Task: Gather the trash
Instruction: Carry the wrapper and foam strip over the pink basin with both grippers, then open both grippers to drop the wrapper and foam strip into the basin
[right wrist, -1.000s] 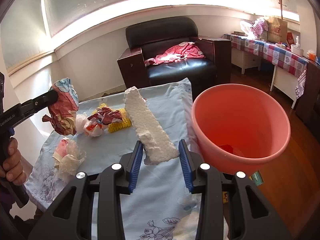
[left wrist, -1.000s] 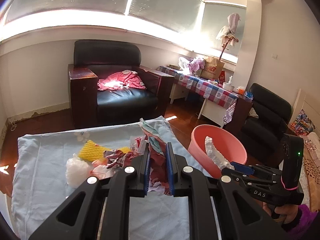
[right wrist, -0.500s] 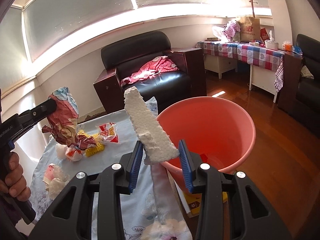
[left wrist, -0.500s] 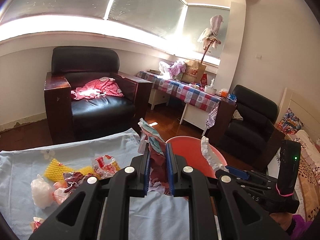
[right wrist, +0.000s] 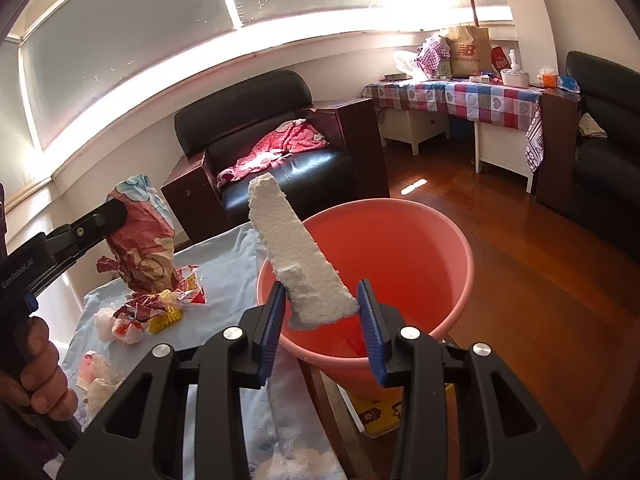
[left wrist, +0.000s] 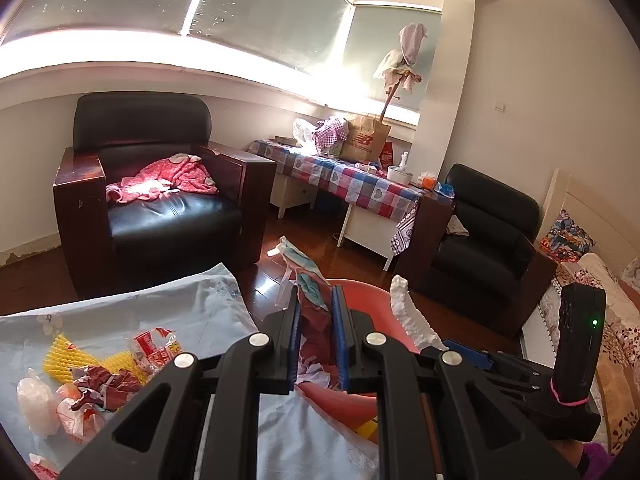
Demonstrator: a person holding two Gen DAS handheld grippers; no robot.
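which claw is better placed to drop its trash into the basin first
Right. The right claw holds the foam piece over the basin's rim, while the left claw's crumpled wrapper hangs above the table.

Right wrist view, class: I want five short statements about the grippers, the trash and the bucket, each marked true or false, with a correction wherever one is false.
1. The right gripper holds a white foam piece. True.
2. The left gripper is empty. False: it is shut on a crumpled wrapper.
3. The bucket is blue. False: it is salmon pink.
4. Some trash still lies on the light blue cloth, including a yellow net. True.
5. The foam piece lies at the bottom of the bucket. False: it is clamped between the gripper's pads, in front of the bucket's near rim.
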